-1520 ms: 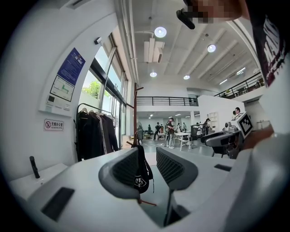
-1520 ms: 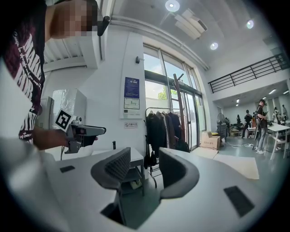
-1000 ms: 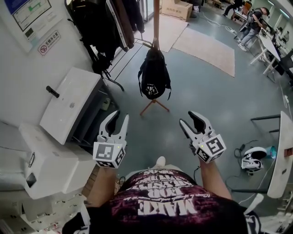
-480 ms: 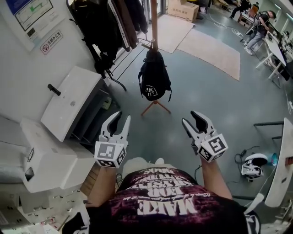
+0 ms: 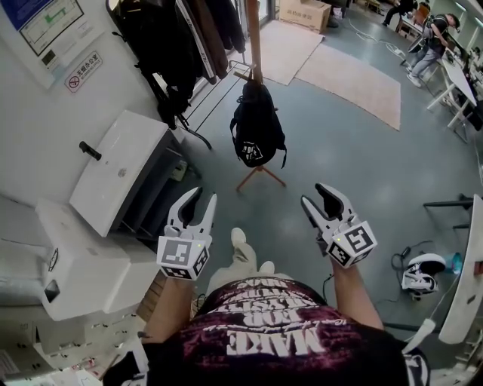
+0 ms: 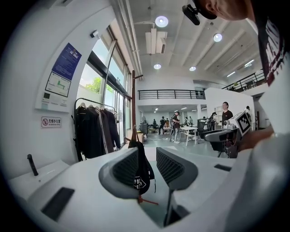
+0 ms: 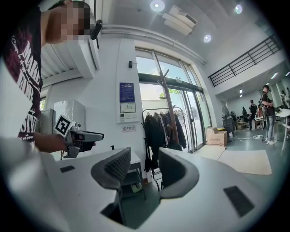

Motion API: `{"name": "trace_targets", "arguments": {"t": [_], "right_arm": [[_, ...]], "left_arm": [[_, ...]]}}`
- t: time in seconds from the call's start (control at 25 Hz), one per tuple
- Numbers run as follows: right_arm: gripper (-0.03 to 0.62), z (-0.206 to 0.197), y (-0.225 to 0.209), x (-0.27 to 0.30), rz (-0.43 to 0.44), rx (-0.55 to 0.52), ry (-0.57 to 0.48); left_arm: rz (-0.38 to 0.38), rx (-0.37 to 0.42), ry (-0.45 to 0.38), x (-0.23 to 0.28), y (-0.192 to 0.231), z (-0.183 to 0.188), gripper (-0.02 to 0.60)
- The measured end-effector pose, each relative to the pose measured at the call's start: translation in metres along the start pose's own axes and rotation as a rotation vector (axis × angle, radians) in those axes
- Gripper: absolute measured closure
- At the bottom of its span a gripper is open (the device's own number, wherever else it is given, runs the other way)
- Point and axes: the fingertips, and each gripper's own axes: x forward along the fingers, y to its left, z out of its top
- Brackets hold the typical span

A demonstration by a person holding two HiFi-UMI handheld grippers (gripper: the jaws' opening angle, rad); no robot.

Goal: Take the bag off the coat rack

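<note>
Grey concrete floor (image 5: 339, 166) stretches across an open workspace, seen from above the shoulders of a person in a dark printed T-shirt (image 5: 272, 332). At far left, a white wall (image 5: 45, 98) carries a small no-smoking notice (image 5: 81, 61), and a slanted white cabinet (image 5: 113, 177) with a black handle (image 5: 89, 151) stands against it. Dark coats (image 5: 162, 38) hang on a rail just beyond the cabinet. The left gripper (image 5: 201, 196) is held out low in front of the person, its jaws apart at a moderate gap and closed on nothing. Its own view shows the bag (image 6: 141, 170) through that gap, well ahead and untouched. A light shoe (image 5: 238, 237) shows on the floor between the two grippers. Straight ahead, the black bag (image 5: 257, 128) with a white logo hangs from a peg on the wooden coat rack (image 5: 254, 38), above the rack's splayed feet (image 5: 260, 177) and well apart from both grippers. The right gripper (image 5: 315, 194) is held level with the left, jaws likewise parted and empty. In its own view, the right gripper (image 7: 144, 158) looks toward the coats, with the left gripper (image 7: 84, 136) at the picture's left. Beyond lie a beige mat (image 5: 355, 83) and a cardboard box (image 5: 306, 13). A white headset (image 5: 419, 273) with cables sits on the floor at right. A person (image 5: 426, 53) sits by desks in the far corner.
</note>
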Motion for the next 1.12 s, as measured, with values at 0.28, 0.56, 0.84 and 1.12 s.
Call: {"name": "trace_targets", "arguments": {"t": [0.28, 0.56, 0.84, 1.12], "right_arm": [[0.393, 0.000, -0.012, 0.025, 0.019, -0.007, 0.017], [0.393, 0.015, -0.031, 0.052, 0.005, -0.031, 0.014], [0.393, 0.027, -0.050, 0.083, -0.013, -0.036, 0.009], [0.393, 0.029, -0.064, 0.120, -0.019, -0.035, 0.008]], "left_arm": [[-0.011, -0.002, 0.000, 0.025, 0.010, -0.001, 0.457], [-0.021, -0.016, -0.030, 0.055, 0.033, 0.010, 0.457], [-0.030, -0.014, -0.054, 0.090, 0.058, 0.024, 0.457], [-0.021, 0.010, -0.055, 0.121, 0.092, 0.030, 0.457]]}}
